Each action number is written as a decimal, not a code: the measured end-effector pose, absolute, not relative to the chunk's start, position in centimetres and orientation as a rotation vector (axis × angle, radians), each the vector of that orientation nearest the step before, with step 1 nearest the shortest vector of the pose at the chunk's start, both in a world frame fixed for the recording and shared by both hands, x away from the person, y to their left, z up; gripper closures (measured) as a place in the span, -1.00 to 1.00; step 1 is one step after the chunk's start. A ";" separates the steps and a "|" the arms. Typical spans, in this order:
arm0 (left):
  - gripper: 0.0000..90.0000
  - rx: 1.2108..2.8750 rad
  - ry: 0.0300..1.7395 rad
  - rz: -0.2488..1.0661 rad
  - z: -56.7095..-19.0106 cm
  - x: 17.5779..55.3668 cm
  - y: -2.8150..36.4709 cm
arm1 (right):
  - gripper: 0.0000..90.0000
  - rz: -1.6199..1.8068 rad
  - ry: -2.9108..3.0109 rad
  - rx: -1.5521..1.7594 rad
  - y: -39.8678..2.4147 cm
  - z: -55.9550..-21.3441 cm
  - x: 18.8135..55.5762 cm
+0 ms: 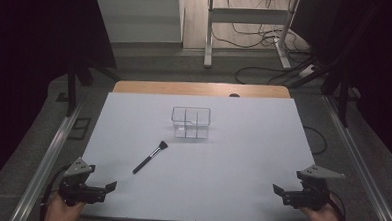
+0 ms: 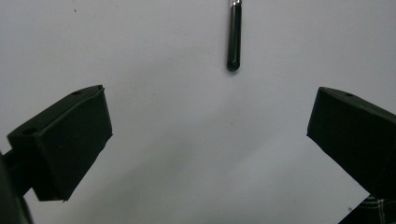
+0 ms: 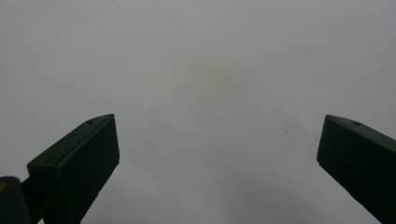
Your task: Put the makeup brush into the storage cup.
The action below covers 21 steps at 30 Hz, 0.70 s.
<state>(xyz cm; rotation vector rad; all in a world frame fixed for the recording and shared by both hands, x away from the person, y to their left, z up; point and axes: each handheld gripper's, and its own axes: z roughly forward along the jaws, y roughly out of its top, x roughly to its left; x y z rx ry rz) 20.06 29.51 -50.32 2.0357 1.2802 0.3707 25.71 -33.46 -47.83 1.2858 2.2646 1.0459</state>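
Left gripper (image 1: 111, 186) near-left, jaws wide, nothing held | right gripper (image 1: 276, 189) near-right, jaws wide, empty | brush (image 1: 150, 157) flat on the sheet (image 1: 242, 162), left of centre, well apart from both | clear box (image 1: 191, 122) just beyond the bristles

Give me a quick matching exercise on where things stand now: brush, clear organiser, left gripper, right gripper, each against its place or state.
Things:
1. makeup brush
2. clear organiser
3. left gripper
4. right gripper

Places or states:
A. upright, middle of the white table top, toward the far side
B. open, near right corner
C. lying flat at a slant, nearer than the organiser and to its left
D. open, near left corner, brush handle ahead of its jaws

Pairs: 1-C, 2-A, 3-D, 4-B
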 end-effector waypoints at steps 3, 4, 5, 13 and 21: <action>-1.00 2.041 1.281 0.372 -50.3 20.1 29.5 | -1.00 1.048 2.268 1.283 -33.4 -47.8 25.8; -1.00 2.041 1.282 0.369 -50.4 20.1 29.5 | -1.00 1.043 2.271 1.281 -33.4 -47.8 25.8; -1.00 2.039 1.284 0.365 -50.4 20.1 29.5 | -1.00 1.040 2.275 1.281 -33.4 -47.9 25.8; -1.00 2.015 1.284 0.333 -50.5 20.1 29.8 | -1.00 1.034 2.285 1.317 -33.5 -48.0 26.0; -1.00 1.970 1.309 0.289 -50.3 20.1 30.3 | -1.00 1.023 2.299 1.316 -33.4 -48.1 26.1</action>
